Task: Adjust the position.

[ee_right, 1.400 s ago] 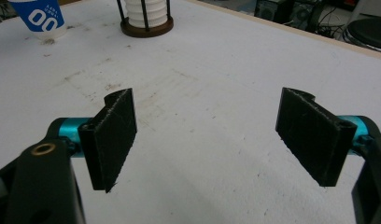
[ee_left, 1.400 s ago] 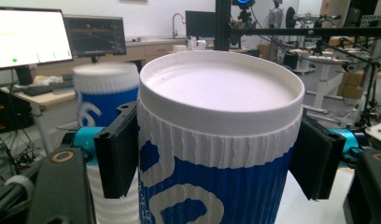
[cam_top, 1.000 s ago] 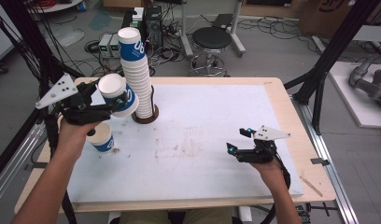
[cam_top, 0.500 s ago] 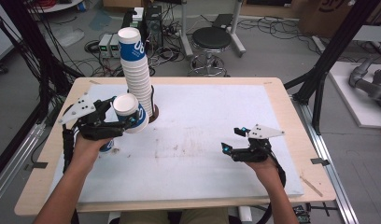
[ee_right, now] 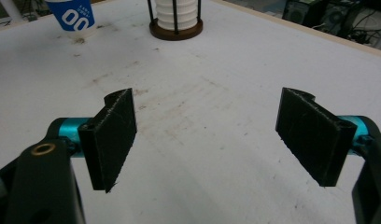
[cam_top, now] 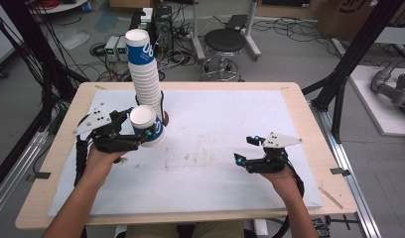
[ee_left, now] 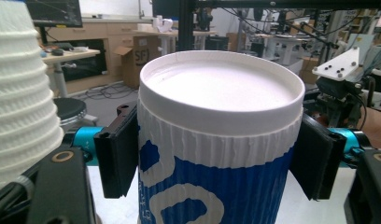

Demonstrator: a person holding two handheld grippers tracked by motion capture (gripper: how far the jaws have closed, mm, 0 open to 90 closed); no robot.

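— Where is the paper cup (ee_left: pixel 216 140) seen, and how is it held?

— Squarely between the fingers (ee_left: pixel 117 156) of the left gripper (cam_top: pixel 143 135), it is clamped on both sides just under its rim, as is shown in the left gripper view. Its lower part is cut off by the bottom edge of that view, so whether its base is touching the bench (cam_top: pixel 215 148) cannot be told from there. In the high view the cup is seen tilted, with its white mouth turned up toward the camera, and its base is hidden behind the cup's own body.

— What lies beside those fingers?

— Just to one side, a tall stack of cups (cam_top: pixel 146 79) is seen in a dark round holder (ee_right: pixel 175 29). In the left gripper view only a ribbed white edge of the stack is caught at the frame's left border. In the high view the holder's base is largely covered by the gripped cup.

— And the right gripper (cam_top: pixel 246 151)?

— Its fingers (ee_right: pixel 115 135) are spread wide with nothing between them; only stained white bench covering is seen in the gap. Far ahead of them a second blue-and-white cup (ee_right: pixel 73 16) is seen on the bench, its top cut off by the frame, and whether it is resting on its mouth or its base cannot be made out.
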